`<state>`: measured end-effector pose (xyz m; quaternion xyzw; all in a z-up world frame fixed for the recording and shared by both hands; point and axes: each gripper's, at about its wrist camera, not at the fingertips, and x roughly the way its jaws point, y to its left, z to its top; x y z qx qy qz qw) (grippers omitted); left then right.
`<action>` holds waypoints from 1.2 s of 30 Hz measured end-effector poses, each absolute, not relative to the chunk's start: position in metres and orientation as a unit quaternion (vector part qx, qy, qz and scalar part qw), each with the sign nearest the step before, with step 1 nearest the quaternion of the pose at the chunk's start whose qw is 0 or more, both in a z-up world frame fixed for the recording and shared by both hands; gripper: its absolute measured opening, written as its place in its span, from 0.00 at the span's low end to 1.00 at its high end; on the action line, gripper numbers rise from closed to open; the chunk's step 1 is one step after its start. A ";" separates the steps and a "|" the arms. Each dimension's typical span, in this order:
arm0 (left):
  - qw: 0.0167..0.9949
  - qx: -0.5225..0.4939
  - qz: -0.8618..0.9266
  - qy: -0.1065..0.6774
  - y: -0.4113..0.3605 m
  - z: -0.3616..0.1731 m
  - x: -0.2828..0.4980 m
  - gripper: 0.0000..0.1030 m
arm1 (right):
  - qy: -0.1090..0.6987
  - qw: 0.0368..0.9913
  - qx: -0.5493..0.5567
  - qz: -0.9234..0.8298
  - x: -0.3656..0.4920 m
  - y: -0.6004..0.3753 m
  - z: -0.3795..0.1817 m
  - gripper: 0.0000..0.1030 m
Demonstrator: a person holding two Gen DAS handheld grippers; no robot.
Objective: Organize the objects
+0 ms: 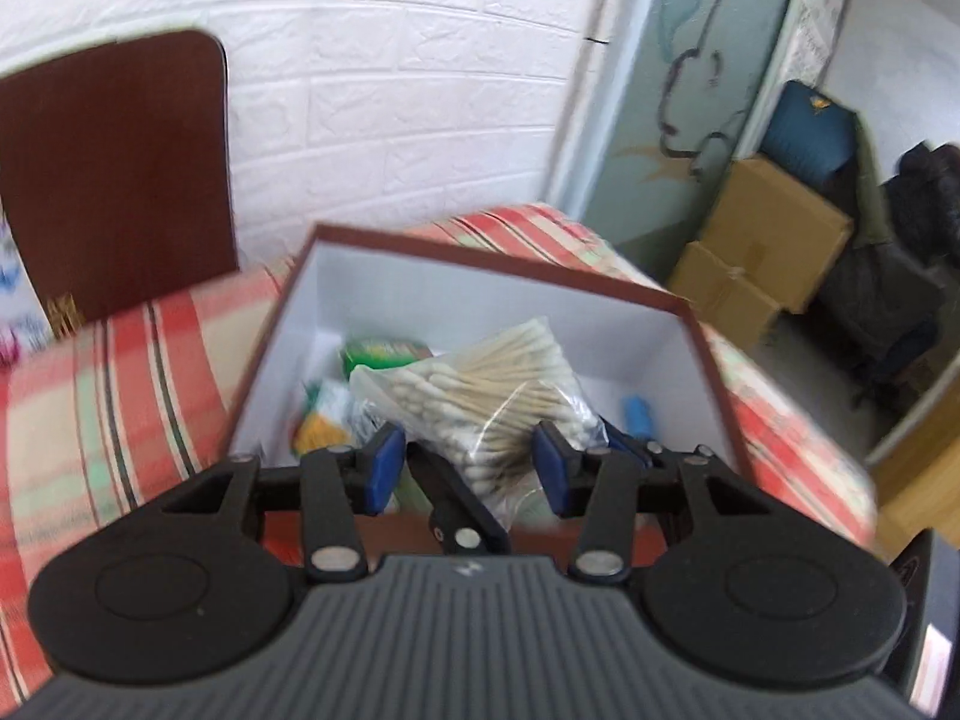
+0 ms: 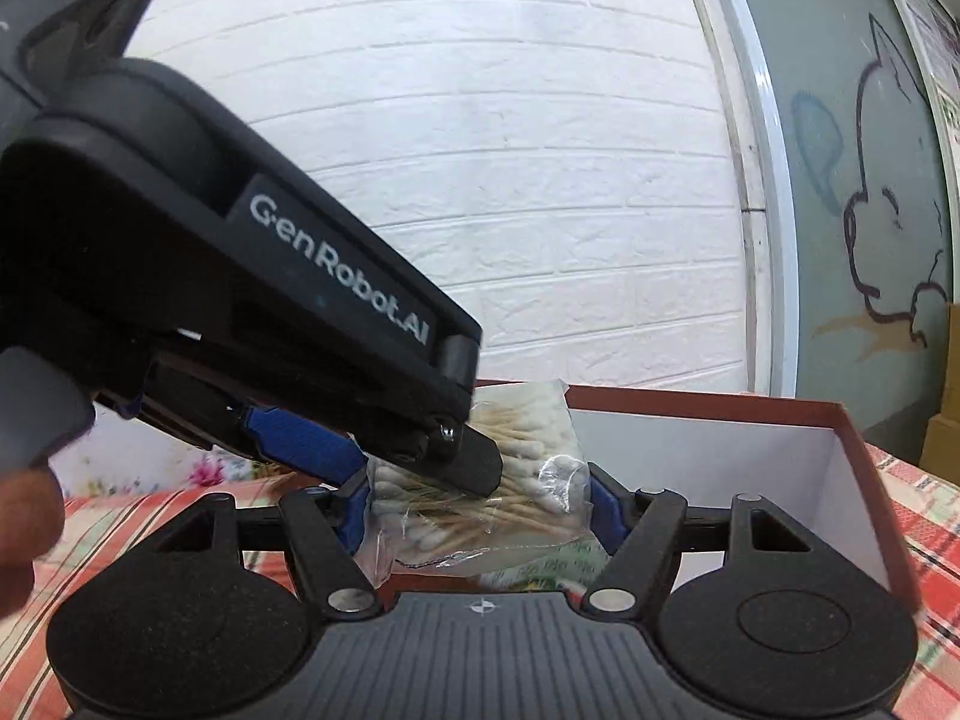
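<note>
1. Over the open box (image 1: 480,255) on the checked cloth, the bag of cotton swabs (image 1: 480,384) hangs between both tools, near the box's front wall.
2. Right tongs (image 2: 477,510): blue pads touch the bag on both sides, so we read them as gripping it.
3. Left tongs (image 1: 468,468): half spread around the same bag. One pad looks against the plastic and the other shows a gap, so we cannot tell if they pinch it.
4. Step in hand, as we judge it: drop the bag into the box.
5. We should let one tool carry it. Two grips on thin plastic risk a tear.
6. Aim for the bare white floor beside the green packet (image 1: 384,354), clear of the blue item (image 1: 636,414).
7. Lower below the rim before we release, then back out straight so no finger snags the film.
</note>
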<state>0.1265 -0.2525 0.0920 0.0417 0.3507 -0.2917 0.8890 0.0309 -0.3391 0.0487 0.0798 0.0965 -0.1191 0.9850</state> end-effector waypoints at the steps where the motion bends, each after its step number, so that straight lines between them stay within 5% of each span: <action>1: 0.897 0.054 -0.270 0.344 -0.254 0.092 0.129 0.63 | 0.104 0.984 0.080 -0.120 0.044 -0.344 0.047 0.71; 3: 0.907 0.068 -0.239 0.340 -0.254 0.088 0.135 0.63 | 0.125 0.981 0.062 -0.135 0.066 -0.347 0.039 0.86; 20: 0.926 0.035 -0.172 0.333 -0.166 0.069 0.099 0.70 | 0.056 0.984 0.020 -0.167 -0.009 -0.284 0.019 0.95; 23: 0.923 0.020 -0.162 0.347 -0.147 0.060 0.093 0.71 | 0.061 0.986 0.018 -0.151 -0.007 -0.285 0.024 0.86; 25: 0.922 0.012 -0.152 0.356 -0.133 0.053 0.088 0.72 | 0.069 0.988 0.003 -0.142 0.003 -0.291 0.036 0.68; 27: 0.920 0.003 -0.144 0.364 -0.118 0.048 0.083 0.72 | 0.093 0.987 0.008 -0.133 0.016 -0.299 0.049 0.35; 28: 0.920 -0.002 -0.139 0.367 -0.110 0.046 0.081 0.72 | 0.111 0.985 0.016 -0.131 0.022 -0.305 0.054 0.31; 34: 0.917 -0.043 -0.105 0.381 -0.073 0.036 0.077 0.72 | 0.289 0.950 0.083 -0.085 0.106 -0.352 0.052 0.32; 36: 0.914 -0.055 -0.099 0.389 -0.068 0.034 0.077 0.72 | 0.298 0.947 0.055 -0.102 0.130 -0.350 0.047 0.42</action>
